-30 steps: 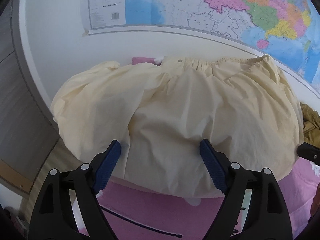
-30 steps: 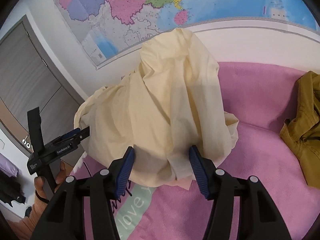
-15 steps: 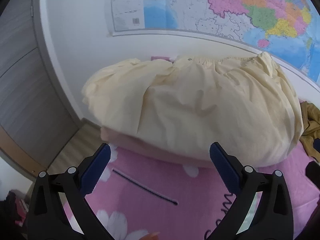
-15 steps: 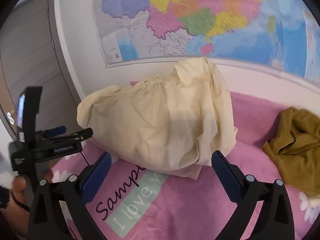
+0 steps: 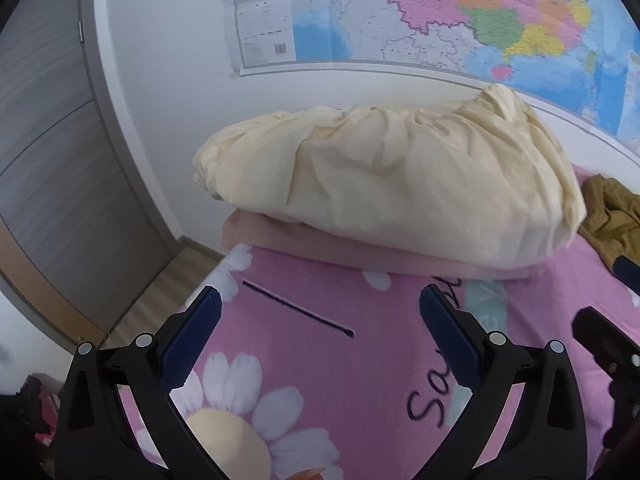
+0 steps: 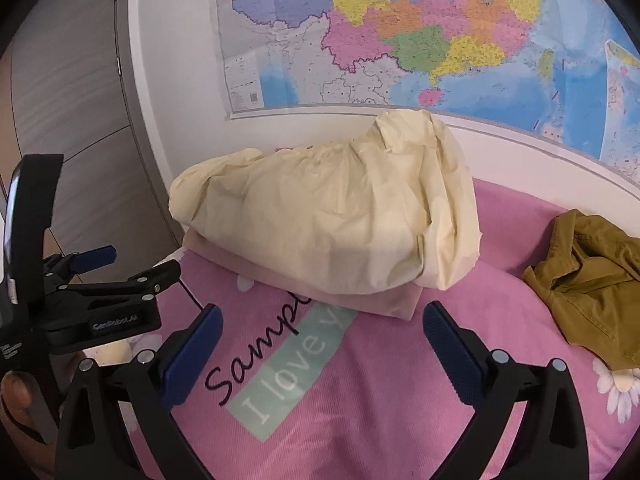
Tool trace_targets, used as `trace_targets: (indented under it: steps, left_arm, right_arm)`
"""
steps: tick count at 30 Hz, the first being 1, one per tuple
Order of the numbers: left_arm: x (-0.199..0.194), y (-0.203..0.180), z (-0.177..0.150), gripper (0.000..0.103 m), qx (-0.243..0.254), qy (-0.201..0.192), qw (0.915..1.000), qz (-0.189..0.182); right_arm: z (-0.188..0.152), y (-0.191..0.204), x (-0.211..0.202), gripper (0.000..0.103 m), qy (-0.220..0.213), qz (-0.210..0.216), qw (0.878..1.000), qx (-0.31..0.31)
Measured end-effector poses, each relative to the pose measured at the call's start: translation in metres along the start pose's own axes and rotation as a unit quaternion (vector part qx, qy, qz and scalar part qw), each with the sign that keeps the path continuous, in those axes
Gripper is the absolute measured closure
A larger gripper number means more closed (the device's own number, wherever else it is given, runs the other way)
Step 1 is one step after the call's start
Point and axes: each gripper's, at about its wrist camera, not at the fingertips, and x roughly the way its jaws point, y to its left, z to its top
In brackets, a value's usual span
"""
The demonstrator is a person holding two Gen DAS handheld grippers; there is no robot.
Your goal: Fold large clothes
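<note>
A pale yellow garment (image 5: 400,176) lies bunched on a folded pale pink cloth (image 5: 360,250) at the far side of the pink bedspread (image 5: 320,360). It also shows in the right wrist view (image 6: 332,216), on the pink cloth (image 6: 360,300). My left gripper (image 5: 320,332) is open and empty, pulled back from the pile over the bedspread. My right gripper (image 6: 320,340) is open and empty too, short of the pile's near edge. The left gripper's body shows at the left of the right wrist view (image 6: 104,300).
An olive-brown garment (image 6: 592,280) lies crumpled on the bed to the right of the pile, and shows in the left wrist view (image 5: 608,220). A map (image 6: 400,32) hangs on the white wall behind. A grey door (image 5: 48,140) and wooden floor are left of the bed.
Both grippers opened, let go of the yellow garment and drew back toward me. The garment now rests on the pink cloth.
</note>
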Motion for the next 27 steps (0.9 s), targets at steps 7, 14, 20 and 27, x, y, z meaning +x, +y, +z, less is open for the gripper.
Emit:
trace_targets:
  steps: [7, 14, 20, 27]
  left_arm:
    - [-0.017, -0.005, -0.011, 0.005, 0.003, -0.007, 1.0000, 0.002]
    - [-0.029, -0.006, -0.021, 0.005, 0.002, -0.011, 0.9999, 0.006]
    - [-0.041, -0.008, -0.033, 0.005, -0.002, -0.021, 0.9998, 0.008]
    - [-0.047, -0.020, -0.041, 0.005, 0.013, -0.014, 0.9997, -0.014]
  right_arm:
    - [-0.011, 0.003, -0.010, 0.006, 0.001, 0.004, 1.000, 0.006]
    - [-0.020, 0.007, -0.023, 0.006, -0.002, 0.006, 1.000, 0.004]
    - [-0.028, 0.009, -0.031, 0.006, -0.004, 0.007, 1.000, 0.001]
    - [-0.036, 0.004, -0.042, 0.006, -0.007, 0.005, 1.000, 0.009]
